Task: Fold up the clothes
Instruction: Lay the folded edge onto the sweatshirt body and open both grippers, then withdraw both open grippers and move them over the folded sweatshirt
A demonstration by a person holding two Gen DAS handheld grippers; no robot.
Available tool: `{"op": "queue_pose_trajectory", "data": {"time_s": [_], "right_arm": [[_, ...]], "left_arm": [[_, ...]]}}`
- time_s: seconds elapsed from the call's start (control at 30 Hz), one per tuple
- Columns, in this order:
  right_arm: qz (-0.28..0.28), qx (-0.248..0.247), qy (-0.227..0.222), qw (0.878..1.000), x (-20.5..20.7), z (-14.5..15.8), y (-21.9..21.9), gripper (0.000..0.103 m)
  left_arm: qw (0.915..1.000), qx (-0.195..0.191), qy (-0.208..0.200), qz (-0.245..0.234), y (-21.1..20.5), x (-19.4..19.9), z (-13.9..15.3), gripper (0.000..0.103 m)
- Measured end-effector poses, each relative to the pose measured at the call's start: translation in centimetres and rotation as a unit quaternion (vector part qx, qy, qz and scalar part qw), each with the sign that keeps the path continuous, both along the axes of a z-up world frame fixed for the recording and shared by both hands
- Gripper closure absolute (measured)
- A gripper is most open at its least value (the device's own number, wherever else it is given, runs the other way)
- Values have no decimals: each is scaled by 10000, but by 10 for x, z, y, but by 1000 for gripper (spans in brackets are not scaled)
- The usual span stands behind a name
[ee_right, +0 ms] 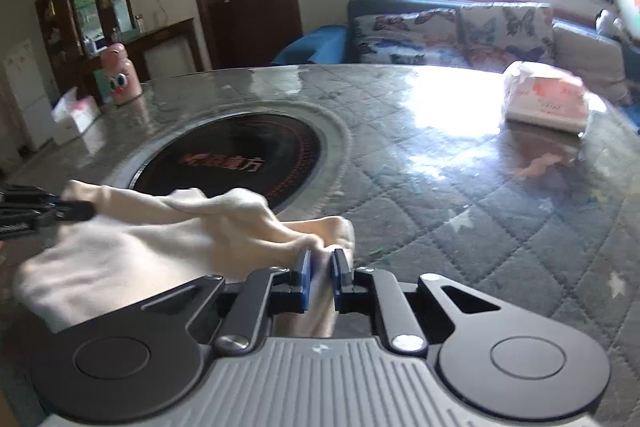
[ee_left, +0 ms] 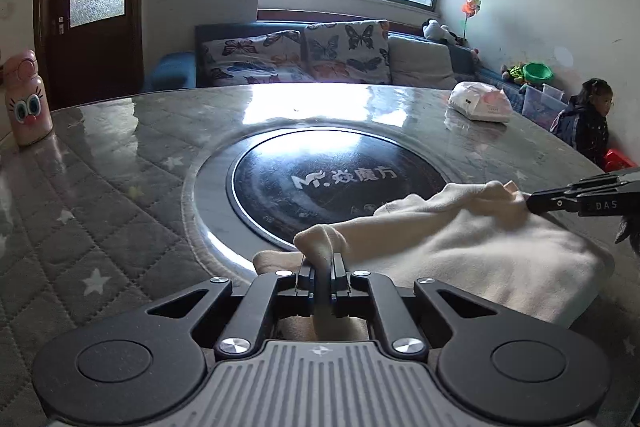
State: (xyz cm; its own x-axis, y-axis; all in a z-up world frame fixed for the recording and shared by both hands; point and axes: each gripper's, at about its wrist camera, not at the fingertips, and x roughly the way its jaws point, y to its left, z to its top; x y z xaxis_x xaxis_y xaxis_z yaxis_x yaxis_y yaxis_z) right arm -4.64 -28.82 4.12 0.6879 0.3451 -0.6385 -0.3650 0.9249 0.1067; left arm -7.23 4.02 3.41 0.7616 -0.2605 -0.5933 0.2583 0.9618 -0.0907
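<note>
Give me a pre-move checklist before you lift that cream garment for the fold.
1. Left claw shut on the cream garment: ok, a bunched edge sits pinched between its fingers.
2. Right claw shut on the garment: ok, cloth is clamped between its blue pads.
3. Both grips on separate edges: ok, the cloth spans between the claws.
4. Garment lying flat: not ok, it is wrinkled and bunched near both grips.
5. Fold path clear: ok, the tissue pack and pink bottle stand well away.
6. Which garment parts are held: cannot tell.
</note>
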Motion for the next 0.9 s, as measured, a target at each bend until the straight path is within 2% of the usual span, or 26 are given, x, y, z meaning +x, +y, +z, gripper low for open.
{"op": "queue_pose_trajectory", "data": {"time_s": [0.13,0.2,0.27,0.37,0.5,0.63,0.77,0.9], "right_arm": [[54,-170,-120,9998,-1,6,3,93],[195,-125,-221,9995,-4,16,7,92],[382,-63,-266,9989,-4,22,13,91],[617,-82,-256,9977,0,23,27,91],[792,-173,-55,9967,14,10,51,87],[726,-184,67,9972,27,-3,58,86],[785,-159,-11,9968,22,6,56,80],[1080,-275,-177,9936,-7,21,52,78]], "left_arm": [[9998,-55,115,156,4,1,1,84],[9997,-30,19,249,4,-1,8,76],[9996,-47,-89,248,1,-4,16,73],[9996,-205,-205,51,-9,-11,28,64],[9975,-532,-142,-439,-31,-17,31,63],[9957,-532,25,-764,-52,-20,21,63],[9948,-495,156,-880,-62,-23,15,63],[9936,-557,51,-983,-70,-30,21,60]]}}
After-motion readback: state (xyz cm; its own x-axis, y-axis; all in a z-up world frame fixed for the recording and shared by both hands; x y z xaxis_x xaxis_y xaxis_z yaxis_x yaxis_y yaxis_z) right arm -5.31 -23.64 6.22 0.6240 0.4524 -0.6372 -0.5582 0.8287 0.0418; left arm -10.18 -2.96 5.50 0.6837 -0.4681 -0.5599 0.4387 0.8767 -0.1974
